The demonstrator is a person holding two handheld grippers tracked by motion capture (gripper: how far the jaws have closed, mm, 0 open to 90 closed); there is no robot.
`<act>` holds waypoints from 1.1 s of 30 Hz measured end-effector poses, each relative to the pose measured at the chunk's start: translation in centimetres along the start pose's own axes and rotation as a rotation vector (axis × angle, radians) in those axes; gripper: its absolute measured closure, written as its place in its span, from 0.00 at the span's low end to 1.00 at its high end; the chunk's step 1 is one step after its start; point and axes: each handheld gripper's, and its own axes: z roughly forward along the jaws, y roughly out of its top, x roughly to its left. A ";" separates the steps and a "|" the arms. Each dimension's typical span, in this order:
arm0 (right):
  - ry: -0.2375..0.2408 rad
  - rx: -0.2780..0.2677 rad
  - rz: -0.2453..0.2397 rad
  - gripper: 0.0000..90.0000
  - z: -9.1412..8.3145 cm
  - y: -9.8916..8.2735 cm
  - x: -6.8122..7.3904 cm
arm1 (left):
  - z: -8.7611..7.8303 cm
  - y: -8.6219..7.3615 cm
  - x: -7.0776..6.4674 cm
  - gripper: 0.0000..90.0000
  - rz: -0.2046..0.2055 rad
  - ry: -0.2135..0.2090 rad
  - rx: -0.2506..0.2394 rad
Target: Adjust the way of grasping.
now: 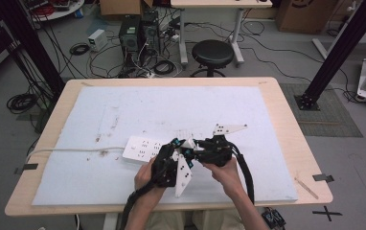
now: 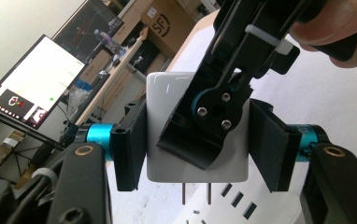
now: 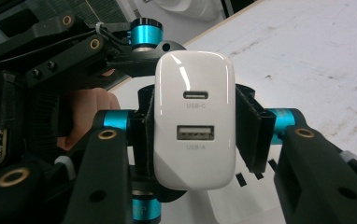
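Observation:
A white USB charger [image 1: 189,143] hangs just above a white power strip [image 1: 142,149] on the pale mat. My left gripper [image 1: 180,146] is shut on the charger's [image 2: 165,102] two narrow sides, its pads [image 2: 132,144] flat against them. The two prongs [image 2: 196,192] point down at the strip's slots [image 2: 235,201] without touching them. My right gripper [image 3: 195,135] comes from the other side, and its pads [image 3: 249,135] lie against the charger's [image 3: 195,158] two wide faces. The USB-C and USB-A ports face the right gripper view. One right jaw crosses the charger's face in the left gripper view.
The strip's white cable [image 1: 71,150] runs left off the table [image 1: 296,143]. The mat [image 1: 123,110] has scuff marks. On the floor beyond the far edge stand a black stool [image 1: 212,53], computer cases and loose cables. Black frame posts flank the table.

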 end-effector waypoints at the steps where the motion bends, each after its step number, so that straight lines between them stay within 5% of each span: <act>1: 0.003 0.001 -0.001 0.65 0.0 0.0 0.0 | 0.0 0.0 0.0 0.47 0.000 0.000 0.003; 28: -0.003 0.015 0.007 0.70 0.3 -0.1 0.2 | 0.0 -0.4 -0.1 0.47 0.003 -0.005 0.005; 33: -0.003 0.021 0.000 0.70 0.4 -0.1 0.2 | 0.1 -0.4 0.0 0.40 -0.013 -0.011 0.011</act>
